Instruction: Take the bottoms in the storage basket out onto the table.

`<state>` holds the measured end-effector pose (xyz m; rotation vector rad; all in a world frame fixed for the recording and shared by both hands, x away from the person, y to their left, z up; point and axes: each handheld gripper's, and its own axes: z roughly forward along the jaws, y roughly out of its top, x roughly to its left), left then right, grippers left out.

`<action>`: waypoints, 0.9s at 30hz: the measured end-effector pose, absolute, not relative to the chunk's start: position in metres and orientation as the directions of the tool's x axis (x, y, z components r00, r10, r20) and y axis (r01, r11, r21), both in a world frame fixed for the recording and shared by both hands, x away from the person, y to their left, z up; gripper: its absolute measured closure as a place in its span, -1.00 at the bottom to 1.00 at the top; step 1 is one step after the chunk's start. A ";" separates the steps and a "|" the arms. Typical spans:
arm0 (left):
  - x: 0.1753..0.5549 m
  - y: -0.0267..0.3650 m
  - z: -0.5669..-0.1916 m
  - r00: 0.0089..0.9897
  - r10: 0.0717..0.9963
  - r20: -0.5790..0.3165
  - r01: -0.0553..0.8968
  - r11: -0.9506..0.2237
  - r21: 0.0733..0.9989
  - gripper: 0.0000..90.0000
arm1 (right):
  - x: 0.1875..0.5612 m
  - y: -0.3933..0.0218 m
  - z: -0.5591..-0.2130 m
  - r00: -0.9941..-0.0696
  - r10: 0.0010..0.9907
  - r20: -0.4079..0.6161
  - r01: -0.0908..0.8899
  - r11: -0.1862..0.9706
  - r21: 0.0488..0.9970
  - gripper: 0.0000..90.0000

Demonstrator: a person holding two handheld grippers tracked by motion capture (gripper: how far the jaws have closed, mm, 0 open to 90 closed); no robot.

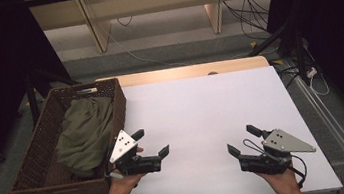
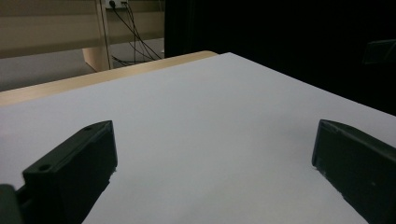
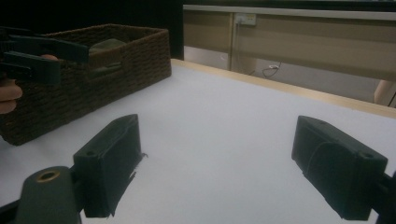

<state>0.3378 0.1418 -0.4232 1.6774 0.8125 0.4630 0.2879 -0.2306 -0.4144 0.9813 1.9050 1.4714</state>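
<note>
A dark brown wicker basket stands at the table's left edge with an olive green cloth bundled inside. Just right of the basket's near corner, my left gripper hovers low over the white table, open and empty. My right gripper is at the near right, also open and empty, pointing toward the left one. In the left gripper view the jaws stand wide apart over bare white surface. The right gripper view has its jaws spread, with the basket, the cloth and the left gripper beyond.
A wooden strip runs along the table's far edge. Behind it are wooden shelf legs and loose cables on the floor. Black stands and drapes flank both sides.
</note>
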 end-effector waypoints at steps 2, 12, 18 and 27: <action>0.339 0.142 -0.423 0.679 0.725 -0.115 0.272 -0.103 0.957 -1.00 | 0.288 -0.231 -0.414 -0.592 0.806 0.018 0.221 0.141 0.965 -0.63; 0.343 0.142 -0.421 0.664 0.738 -0.122 0.292 -0.106 0.950 -1.00 | 0.288 -0.230 -0.414 -0.594 0.805 0.017 0.223 0.144 0.964 -0.63; 0.345 0.142 -0.418 0.659 0.742 -0.124 0.296 -0.105 0.949 -1.00 | 0.288 -0.230 -0.414 -0.593 0.805 0.017 0.223 0.143 0.964 -0.63; 0.347 0.141 -0.412 0.654 0.747 -0.124 0.309 -0.114 0.944 -1.00 | 0.288 -0.230 -0.415 -0.593 0.805 0.018 0.222 0.142 0.965 -0.63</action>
